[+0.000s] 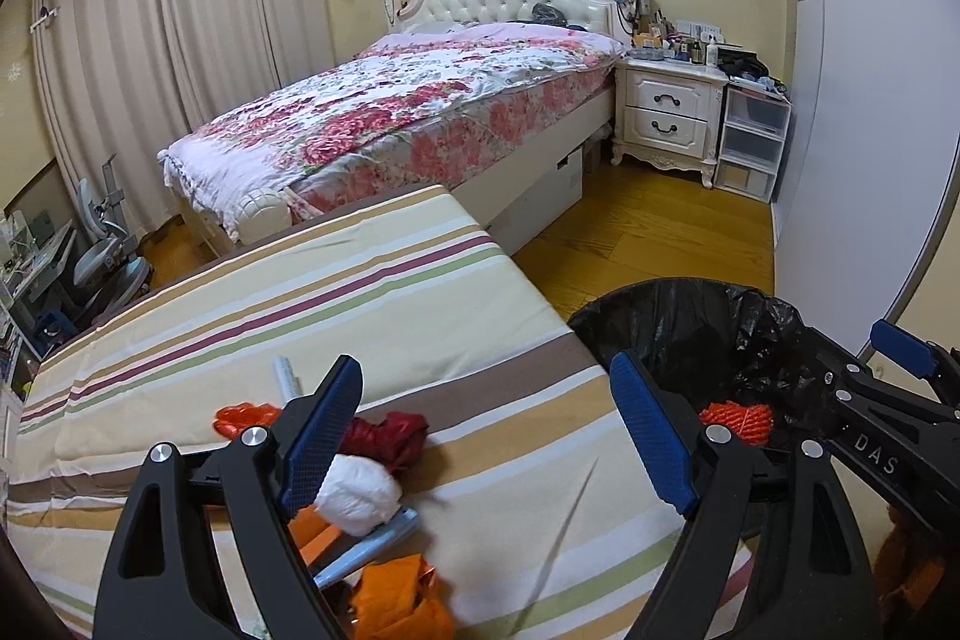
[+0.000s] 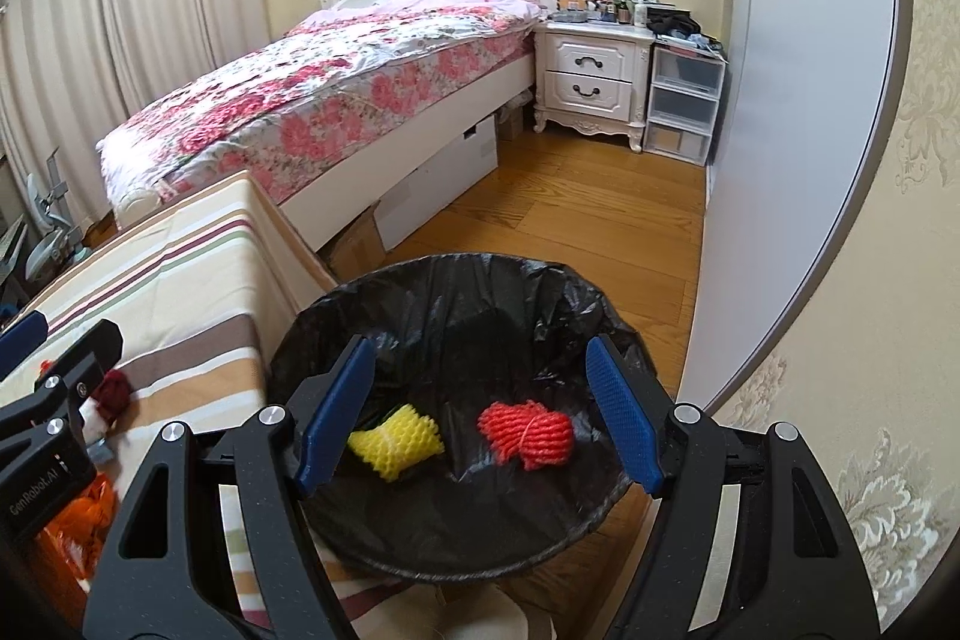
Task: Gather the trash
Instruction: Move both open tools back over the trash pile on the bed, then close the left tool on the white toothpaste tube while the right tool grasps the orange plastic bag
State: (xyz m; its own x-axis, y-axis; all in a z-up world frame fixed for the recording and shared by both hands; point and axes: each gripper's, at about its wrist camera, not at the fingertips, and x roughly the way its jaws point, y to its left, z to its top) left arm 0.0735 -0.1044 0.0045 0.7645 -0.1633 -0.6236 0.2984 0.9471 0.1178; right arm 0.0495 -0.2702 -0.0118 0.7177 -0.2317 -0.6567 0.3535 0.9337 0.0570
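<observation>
Black-lined bin [image 2: 384,538] holds yellow foam net [image 2: 396,439] and red foam net [image 2: 527,432]

Bin with black liner [image 2: 540,280]: one. Foam nets inside: two, one yellow [image 2: 396,439], one red [image 2: 527,430]. White paper wad [image 1: 358,495] on striped cloth [image 1: 336,280]: one.

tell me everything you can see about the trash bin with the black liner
The trash bin is round and open-topped, lined with a crinkled, glossy black plastic bag folded over its rim. It stands upright on the wooden floor, close beside the striped-cloth surface. Inside lie a yellow foam net and a red foam net, side by side. The right gripper hovers open above it, holding nothing. The bin's outer wall is mostly hidden.
</observation>
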